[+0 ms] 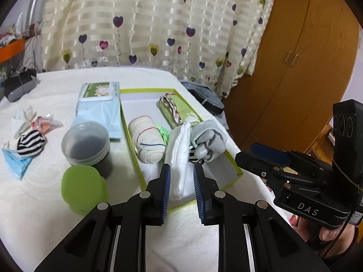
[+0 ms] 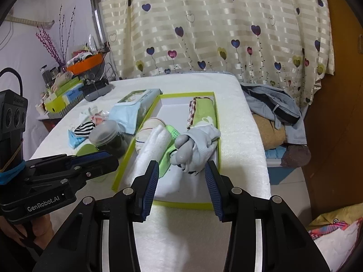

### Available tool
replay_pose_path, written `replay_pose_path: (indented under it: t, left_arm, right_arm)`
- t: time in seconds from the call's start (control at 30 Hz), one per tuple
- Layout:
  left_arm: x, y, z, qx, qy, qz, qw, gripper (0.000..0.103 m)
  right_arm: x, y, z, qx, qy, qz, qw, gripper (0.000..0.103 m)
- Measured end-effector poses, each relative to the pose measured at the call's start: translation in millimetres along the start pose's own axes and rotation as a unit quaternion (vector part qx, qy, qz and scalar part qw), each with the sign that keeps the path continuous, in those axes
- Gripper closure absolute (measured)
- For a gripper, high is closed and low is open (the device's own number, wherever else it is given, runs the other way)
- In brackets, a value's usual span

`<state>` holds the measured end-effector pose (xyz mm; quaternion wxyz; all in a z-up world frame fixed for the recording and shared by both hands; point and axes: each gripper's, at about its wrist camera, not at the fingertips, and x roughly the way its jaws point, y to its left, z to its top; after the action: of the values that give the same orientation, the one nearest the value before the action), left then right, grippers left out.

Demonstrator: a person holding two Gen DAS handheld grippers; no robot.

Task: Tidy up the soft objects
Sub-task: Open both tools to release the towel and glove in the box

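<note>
Two grippers, jaws parted, nothing held: left gripper [image 1: 181,184] hangs over folded white cloth [image 1: 180,158], right gripper [image 2: 181,184] before grey glove [image 2: 196,148]. Both lie at near end of green-rimmed box [image 1: 132,136] on surface. Likely light, limp, non-fragile; pinch bunched fold. Rolled bandage [image 1: 145,140] crowds left; jar [image 1: 87,144], striped sock [image 1: 30,145] lie outside box.

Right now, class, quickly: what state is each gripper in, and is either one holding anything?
Left gripper: open, holding nothing; the white folded cloth shows between its fingers.
Right gripper: open, empty, facing the grey glove.
</note>
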<state>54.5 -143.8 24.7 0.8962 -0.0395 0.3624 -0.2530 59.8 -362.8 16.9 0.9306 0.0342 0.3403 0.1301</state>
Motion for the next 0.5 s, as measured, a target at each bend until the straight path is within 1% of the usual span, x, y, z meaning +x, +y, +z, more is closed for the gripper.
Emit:
replay_pose_path:
  t: [0.1, 0.33, 0.5]
  left_arm:
    - [-11, -1, -1, 0.002, -0.009, -0.002, 1.0000, 0.084]
    - [-33, 0, -3, 0.005, -0.029, -0.002, 0.9996, 0.083]
    - [-44, 5, -7, 0.003, -0.035, 0.001, 0.9994, 0.083]
  right_arm:
    - [-8, 7, 0, -0.006, -0.008, -0.011, 1.000, 0.060]
    - [-19, 20, 0, -0.008, -0.018, 0.007, 1.000, 0.060]
    - [-23, 29, 0, -0.014, -0.020, 0.006, 1.000, 0.060]
